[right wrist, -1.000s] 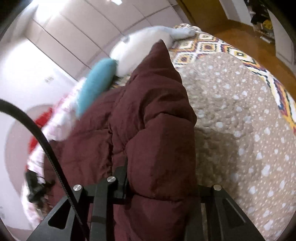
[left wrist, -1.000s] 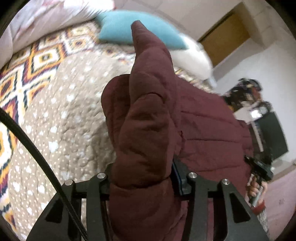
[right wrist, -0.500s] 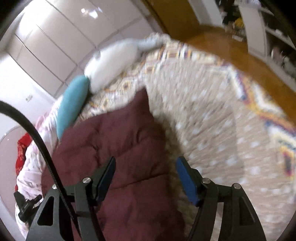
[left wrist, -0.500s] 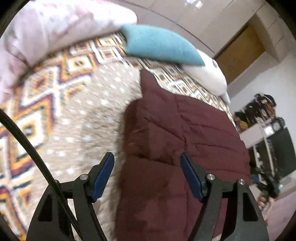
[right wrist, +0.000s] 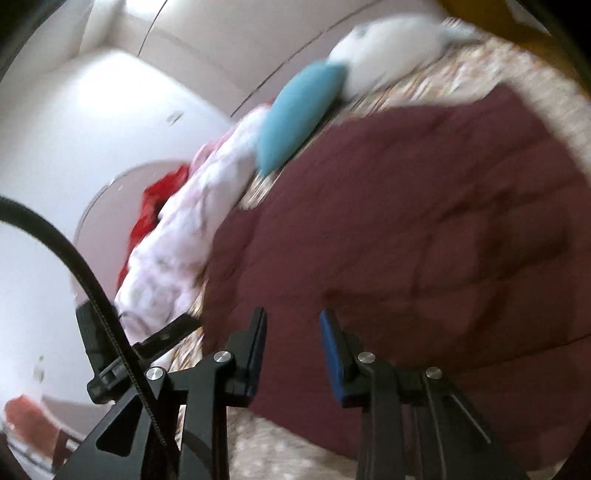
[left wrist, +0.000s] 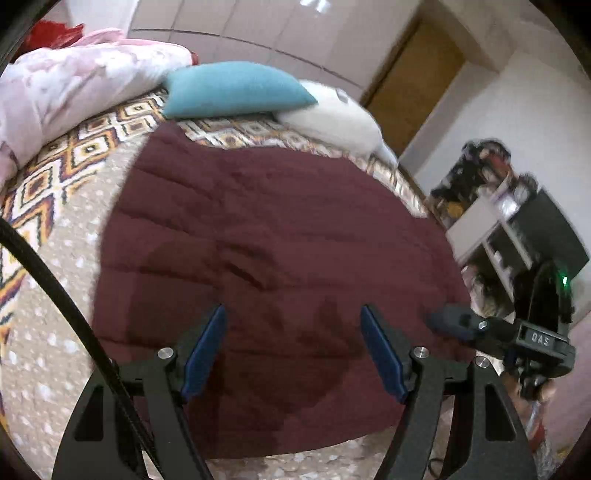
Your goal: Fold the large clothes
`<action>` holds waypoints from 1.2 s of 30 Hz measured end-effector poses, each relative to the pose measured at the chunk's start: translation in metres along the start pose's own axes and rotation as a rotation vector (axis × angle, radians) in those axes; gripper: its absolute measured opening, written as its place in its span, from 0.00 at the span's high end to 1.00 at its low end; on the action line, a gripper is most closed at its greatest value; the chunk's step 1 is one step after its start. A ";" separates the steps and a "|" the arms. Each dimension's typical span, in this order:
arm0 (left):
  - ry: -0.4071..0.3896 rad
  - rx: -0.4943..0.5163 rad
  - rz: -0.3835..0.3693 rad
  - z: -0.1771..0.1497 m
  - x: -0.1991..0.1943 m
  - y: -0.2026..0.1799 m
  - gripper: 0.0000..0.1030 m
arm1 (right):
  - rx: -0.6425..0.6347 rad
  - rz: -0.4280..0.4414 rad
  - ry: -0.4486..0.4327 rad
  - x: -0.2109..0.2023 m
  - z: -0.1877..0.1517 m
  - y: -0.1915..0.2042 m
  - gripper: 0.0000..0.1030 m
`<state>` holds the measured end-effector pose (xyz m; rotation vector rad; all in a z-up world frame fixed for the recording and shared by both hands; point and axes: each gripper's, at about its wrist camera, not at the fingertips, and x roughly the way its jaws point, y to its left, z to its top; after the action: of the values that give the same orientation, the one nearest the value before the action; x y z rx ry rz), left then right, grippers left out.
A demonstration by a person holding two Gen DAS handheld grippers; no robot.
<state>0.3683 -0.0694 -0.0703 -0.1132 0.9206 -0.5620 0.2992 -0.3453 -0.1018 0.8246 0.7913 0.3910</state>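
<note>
The maroon quilted garment (left wrist: 273,258) lay spread flat on the dotted bedspread (left wrist: 55,332). The left gripper (left wrist: 291,347) hovered above it, jaws wide apart and empty. At three o'clock, the right gripper (right wrist: 291,354), lettered "DAS", had its jaws apart too.

A bed (left wrist: 55,236) with a dotted, diamond-patterned cover fills the room; teal pillow (left wrist: 236,88) and white pillow (left wrist: 332,118) lie at its head (touching), pale wardrobe doors (left wrist: 280,33) behind, a wooden door (left wrist: 413,85) beside

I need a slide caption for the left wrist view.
Open left gripper above maroon quilted garment lying flat on the bed.
</note>
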 end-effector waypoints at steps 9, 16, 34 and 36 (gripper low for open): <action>0.040 -0.121 0.067 -0.019 0.022 0.071 0.78 | 0.132 -0.093 -0.045 -0.012 -0.004 -0.077 0.97; 0.004 -0.161 0.196 -0.022 -0.015 0.106 0.68 | 0.315 -0.285 -0.216 -0.127 -0.024 -0.159 1.00; -0.196 -0.030 0.655 -0.100 -0.199 0.026 0.28 | -0.094 -0.763 -0.299 -0.274 -0.125 -0.011 0.46; -0.290 0.026 0.714 -0.115 -0.222 -0.004 0.19 | -0.192 -0.794 -0.296 -0.266 -0.144 0.018 0.43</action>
<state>0.1719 0.0560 0.0204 0.1539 0.6110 0.1066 0.0156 -0.4191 -0.0235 0.3267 0.7256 -0.3521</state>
